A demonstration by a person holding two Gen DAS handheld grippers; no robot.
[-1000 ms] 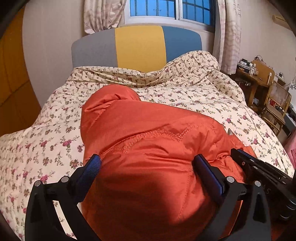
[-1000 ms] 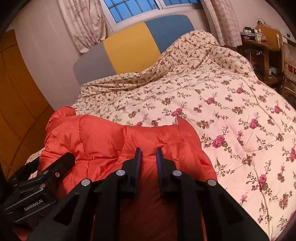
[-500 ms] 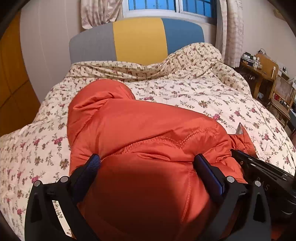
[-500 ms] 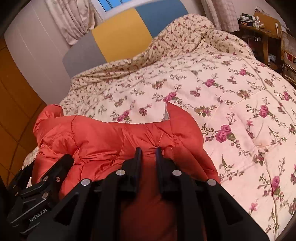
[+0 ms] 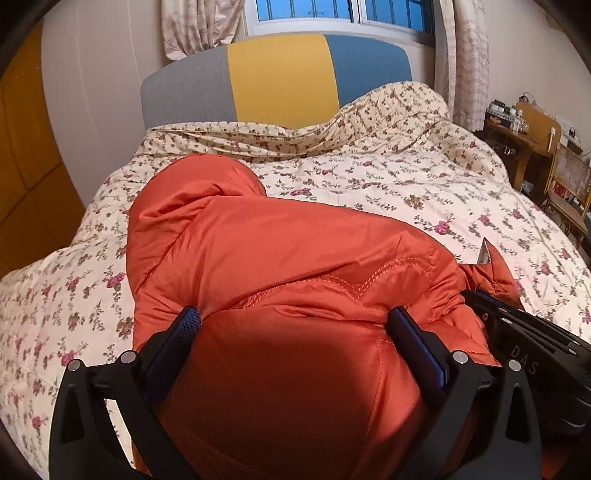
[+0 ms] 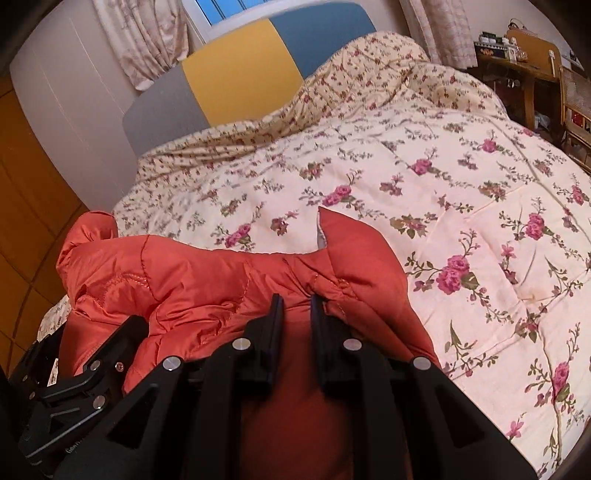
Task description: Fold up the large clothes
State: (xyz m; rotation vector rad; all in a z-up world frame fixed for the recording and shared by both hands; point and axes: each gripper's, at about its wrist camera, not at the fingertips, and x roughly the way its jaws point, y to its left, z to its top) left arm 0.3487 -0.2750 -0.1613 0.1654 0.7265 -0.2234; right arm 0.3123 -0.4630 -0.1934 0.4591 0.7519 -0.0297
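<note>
An orange puffer jacket [image 5: 280,258] lies bunched on the floral quilt [image 5: 388,177], and it also shows in the right wrist view [image 6: 207,280]. My left gripper [image 5: 295,325] has its jaws wide apart with a thick bulge of the jacket filling the gap between them. My right gripper [image 6: 296,306] has its jaws nearly together, shut on a fold of the jacket near its right edge. The right gripper's body shows at the right of the left wrist view [image 5: 532,354]. The left gripper's body shows at the lower left of the right wrist view [image 6: 74,387].
The bed has a grey, yellow and blue headboard [image 5: 277,77] under a window with curtains [image 5: 199,26]. A wooden desk [image 5: 524,136] and chair [image 5: 569,188] stand at the right. A wooden wardrobe [image 5: 26,155] stands at the left.
Both grippers moved forward over the bed with the jacket, pushing its bulk toward the headboard. The jaws kept the same spacing.
</note>
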